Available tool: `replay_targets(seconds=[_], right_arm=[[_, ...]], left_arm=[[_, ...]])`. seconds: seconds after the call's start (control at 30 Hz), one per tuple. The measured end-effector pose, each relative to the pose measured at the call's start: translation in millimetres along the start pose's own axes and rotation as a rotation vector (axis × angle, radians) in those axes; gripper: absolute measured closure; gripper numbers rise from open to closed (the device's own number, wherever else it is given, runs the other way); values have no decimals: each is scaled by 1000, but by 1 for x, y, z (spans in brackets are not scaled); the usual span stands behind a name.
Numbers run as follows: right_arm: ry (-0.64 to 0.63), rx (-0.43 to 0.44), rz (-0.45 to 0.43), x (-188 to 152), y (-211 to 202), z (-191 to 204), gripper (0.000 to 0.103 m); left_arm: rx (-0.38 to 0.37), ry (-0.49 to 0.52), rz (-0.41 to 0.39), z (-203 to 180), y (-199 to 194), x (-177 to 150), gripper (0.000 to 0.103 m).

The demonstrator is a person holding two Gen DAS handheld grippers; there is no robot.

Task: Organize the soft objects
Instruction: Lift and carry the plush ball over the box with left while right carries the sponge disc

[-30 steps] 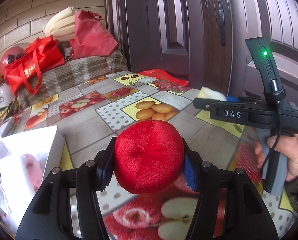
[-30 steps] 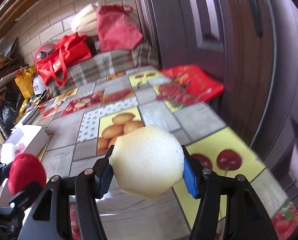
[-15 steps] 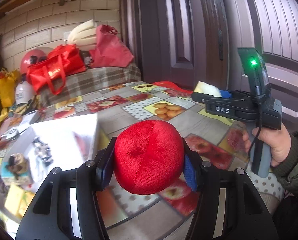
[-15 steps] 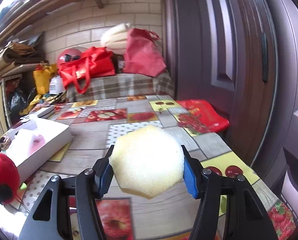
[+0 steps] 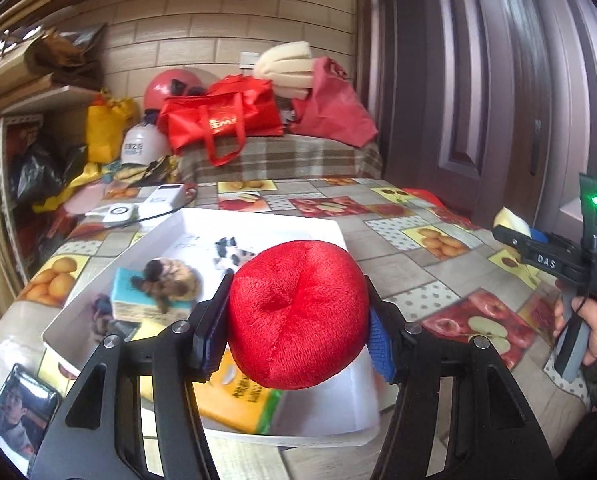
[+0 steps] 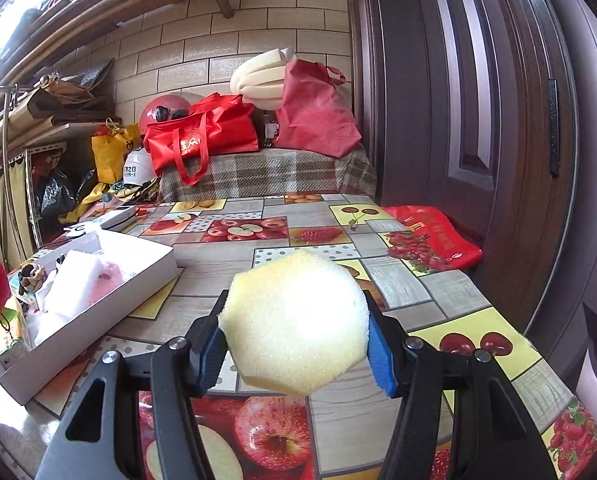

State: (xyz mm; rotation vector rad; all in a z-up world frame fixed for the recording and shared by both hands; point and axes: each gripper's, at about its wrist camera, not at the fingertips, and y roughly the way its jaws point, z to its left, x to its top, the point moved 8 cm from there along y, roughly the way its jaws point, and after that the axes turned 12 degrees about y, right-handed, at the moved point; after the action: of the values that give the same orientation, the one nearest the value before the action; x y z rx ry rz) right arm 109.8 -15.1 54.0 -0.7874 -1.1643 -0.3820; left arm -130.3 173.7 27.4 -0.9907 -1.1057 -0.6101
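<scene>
- We clamp the red plush ball in our left gripper, held over the white box's near edge for dropping in
- Our right gripper squeezes the yellow sponge above the table's right side, waiting its turn

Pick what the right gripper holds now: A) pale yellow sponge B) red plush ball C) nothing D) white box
A: the right gripper is shut on a pale yellow sponge pinched between its fingers, above the fruit-print tablecloth; the red plush ball is in the left gripper.
</scene>
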Motion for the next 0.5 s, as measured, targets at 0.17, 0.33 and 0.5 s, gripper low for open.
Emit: replay_targets(seconds=[0.17,0.33,0.5], right_arm=[[-5,16,0,-2,-1,5,43],[-10,50,4,-5,-3,17,43],[-32,88,-2,-7,-7,33,43]], left_arm=[[17,-11,-15,10,-6,0,45],[32,-11,-30,13,-11,0,45],[49,-34,-44,17,-15,1,45]])
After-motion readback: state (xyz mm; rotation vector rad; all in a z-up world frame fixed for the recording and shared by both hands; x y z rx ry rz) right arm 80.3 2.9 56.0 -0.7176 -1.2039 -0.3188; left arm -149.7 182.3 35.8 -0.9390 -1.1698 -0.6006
